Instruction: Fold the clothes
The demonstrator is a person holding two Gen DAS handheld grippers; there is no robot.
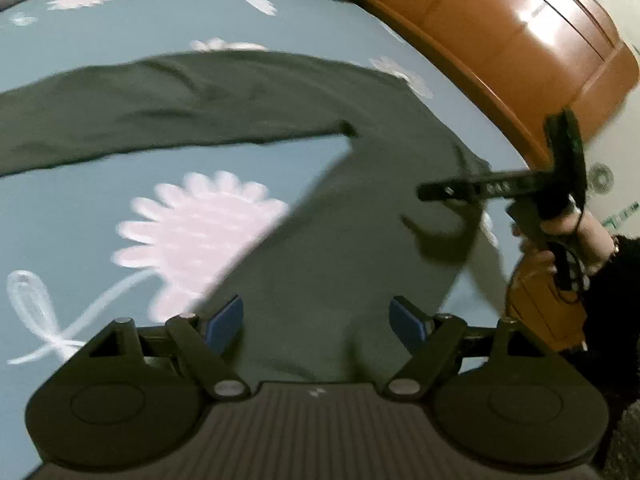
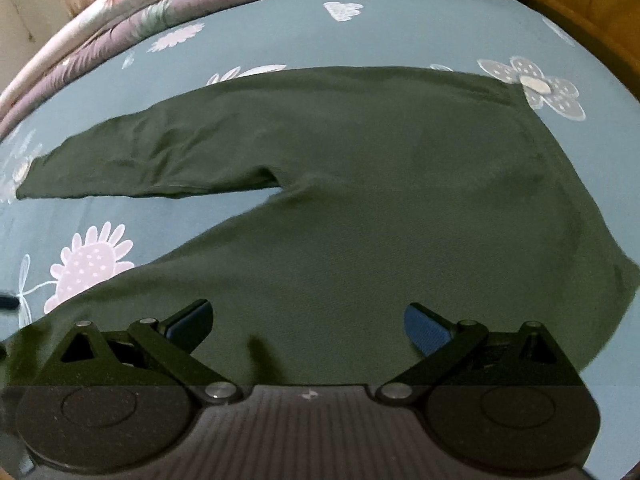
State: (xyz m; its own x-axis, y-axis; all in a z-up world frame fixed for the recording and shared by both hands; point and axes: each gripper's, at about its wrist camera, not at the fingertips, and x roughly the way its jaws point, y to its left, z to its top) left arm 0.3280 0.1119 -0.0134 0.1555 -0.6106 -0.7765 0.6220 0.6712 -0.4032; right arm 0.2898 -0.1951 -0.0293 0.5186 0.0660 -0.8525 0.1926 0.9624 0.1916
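Dark green trousers (image 2: 360,184) flat on blue floral bedsheet (image 2: 400,36), long axis left-right, waistband right, two legs splayed leftward. Near leg's cuff cut off by frame; left wrist view motion-blurred. Left gripper (image 1: 316,320) spread wide above near leg. Right gripper (image 2: 308,320) spread wide above seat area, holding nothing.

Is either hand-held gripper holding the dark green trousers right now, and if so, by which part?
Nothing is held. Both the left hand-held gripper and right hand-held gripper are open above the dark green trousers, which lie spread on the bedsheet.
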